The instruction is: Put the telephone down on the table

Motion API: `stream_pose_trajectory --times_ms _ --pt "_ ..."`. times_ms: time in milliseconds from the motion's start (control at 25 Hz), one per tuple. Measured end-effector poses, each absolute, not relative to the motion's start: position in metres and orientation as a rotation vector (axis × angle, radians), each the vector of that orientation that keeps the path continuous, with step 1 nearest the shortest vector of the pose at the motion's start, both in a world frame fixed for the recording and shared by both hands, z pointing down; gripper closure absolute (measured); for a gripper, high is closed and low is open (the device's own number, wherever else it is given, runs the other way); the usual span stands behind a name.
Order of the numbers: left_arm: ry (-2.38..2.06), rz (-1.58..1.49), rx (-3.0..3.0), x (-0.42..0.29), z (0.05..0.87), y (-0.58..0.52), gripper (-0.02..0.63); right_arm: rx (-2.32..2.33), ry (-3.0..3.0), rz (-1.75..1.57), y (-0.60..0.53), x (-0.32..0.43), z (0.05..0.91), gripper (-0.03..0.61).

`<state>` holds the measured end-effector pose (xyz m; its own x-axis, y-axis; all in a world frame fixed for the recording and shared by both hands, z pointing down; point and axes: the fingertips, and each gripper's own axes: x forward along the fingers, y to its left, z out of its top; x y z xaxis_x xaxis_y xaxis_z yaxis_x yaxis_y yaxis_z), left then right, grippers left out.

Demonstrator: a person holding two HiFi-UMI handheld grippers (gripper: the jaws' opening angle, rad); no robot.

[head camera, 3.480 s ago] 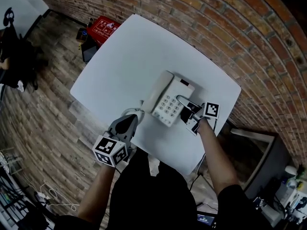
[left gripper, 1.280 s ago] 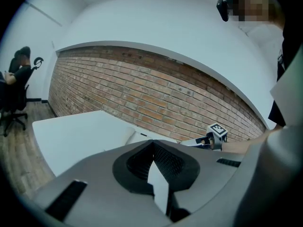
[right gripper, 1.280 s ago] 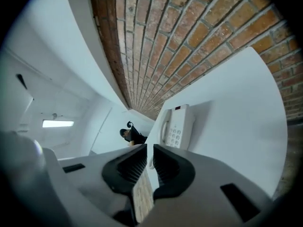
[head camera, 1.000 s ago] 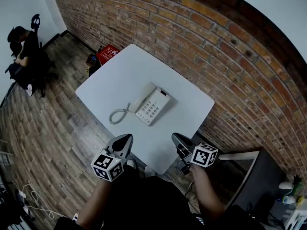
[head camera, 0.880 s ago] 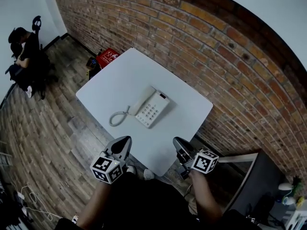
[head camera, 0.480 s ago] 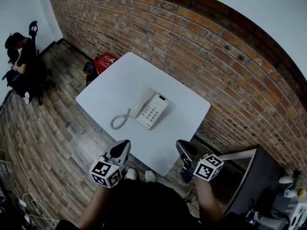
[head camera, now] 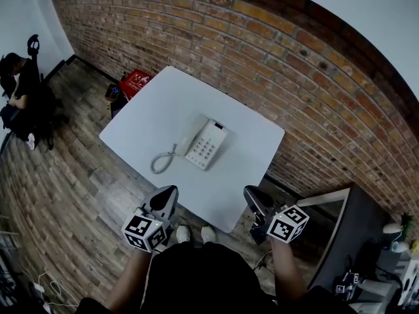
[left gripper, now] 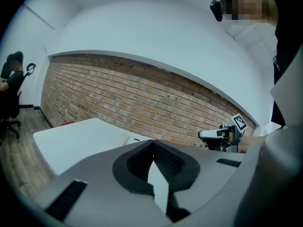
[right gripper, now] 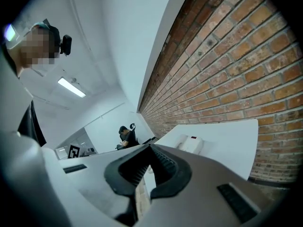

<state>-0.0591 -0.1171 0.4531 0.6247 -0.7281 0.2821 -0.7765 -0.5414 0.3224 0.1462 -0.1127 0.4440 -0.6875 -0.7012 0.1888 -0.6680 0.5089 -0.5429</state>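
Observation:
A white telephone (head camera: 204,142) lies flat on the white table (head camera: 157,110), handset in its cradle, its coiled cord (head camera: 161,163) looping toward the near edge. Both grippers hang off the table's near side, well apart from the phone. My left gripper (head camera: 167,193) is shut with nothing in it; its jaw tips meet in the left gripper view (left gripper: 152,144). My right gripper (head camera: 251,193) is shut and empty too, tips together (right gripper: 150,148), with the telephone (right gripper: 189,144) far beyond them.
A brick wall (head camera: 294,64) runs behind the table. A red box (head camera: 135,81) sits on the wooden floor at the table's far left corner. A person sits on a chair (head camera: 19,90) far left. A dark cabinet (head camera: 353,241) stands at the right.
The right gripper has left the telephone's side. I have stepped back from the table, and both grippers now hang near my body. The phone has stayed put.

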Motion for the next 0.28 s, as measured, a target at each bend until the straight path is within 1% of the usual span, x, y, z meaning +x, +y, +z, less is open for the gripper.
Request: stream_pose_trajectory --times_ms 280 --pt "-1.187 0.16 2.439 -0.0649 0.454 -0.126 0.601 -1.242 2.665 -0.908 -0.1193 0.1391 0.4431 0.557"
